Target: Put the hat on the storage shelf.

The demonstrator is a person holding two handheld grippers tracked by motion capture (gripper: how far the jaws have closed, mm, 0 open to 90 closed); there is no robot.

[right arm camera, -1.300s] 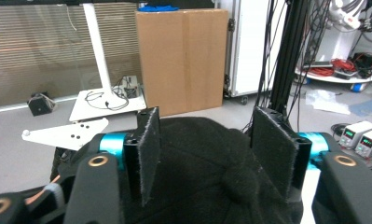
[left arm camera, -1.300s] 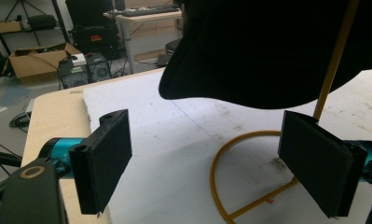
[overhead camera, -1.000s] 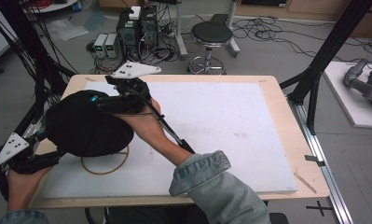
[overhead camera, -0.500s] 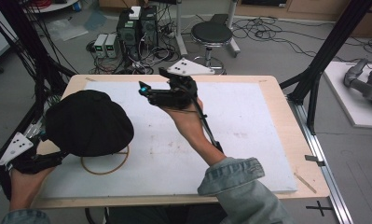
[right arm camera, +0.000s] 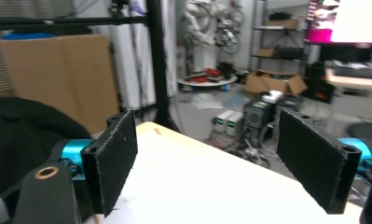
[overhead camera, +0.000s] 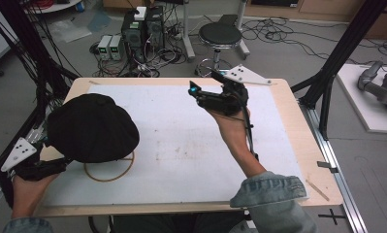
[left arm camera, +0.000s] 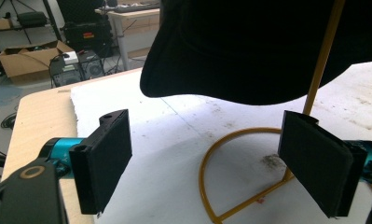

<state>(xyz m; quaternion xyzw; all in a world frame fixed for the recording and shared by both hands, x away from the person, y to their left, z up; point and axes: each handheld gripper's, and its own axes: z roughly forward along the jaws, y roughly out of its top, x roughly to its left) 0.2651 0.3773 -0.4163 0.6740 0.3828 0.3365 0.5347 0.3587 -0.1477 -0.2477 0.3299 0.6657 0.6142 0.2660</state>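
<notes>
Workshop clutter rings a wooden table (overhead camera: 298, 121) with a white mat (overhead camera: 181, 141) on top; computer boxes and a stool (overhead camera: 221, 35) stand on the floor beyond.

Black hat (overhead camera: 91, 127) sits on a yellow wire stand (overhead camera: 108, 172), toward the left end of the mat. Stand has a ring foot flat on the mat and an upright rod running up under the hat.

Left gripper (overhead camera: 60, 162) is close in at the hat's near-left edge. In the left gripper view the jaws stand wide apart with nothing pressed between them; the hat brim (left arm camera: 249, 51) hangs just above and ahead, the rod (left arm camera: 321, 60) rises near the right-hand pad, the ring foot (left arm camera: 230, 158) lies between the jaws on the mat. Whether a pad touches the wire, I cannot tell.

Right gripper (overhead camera: 203, 92) is well off to the hat's right, near the far edge, raised. Its jaws have just been opening and are wide, empty; hat (right arm camera: 25, 140) lies to its left.

Left hand is much the nearer. Hat hides the stand's top.
</notes>
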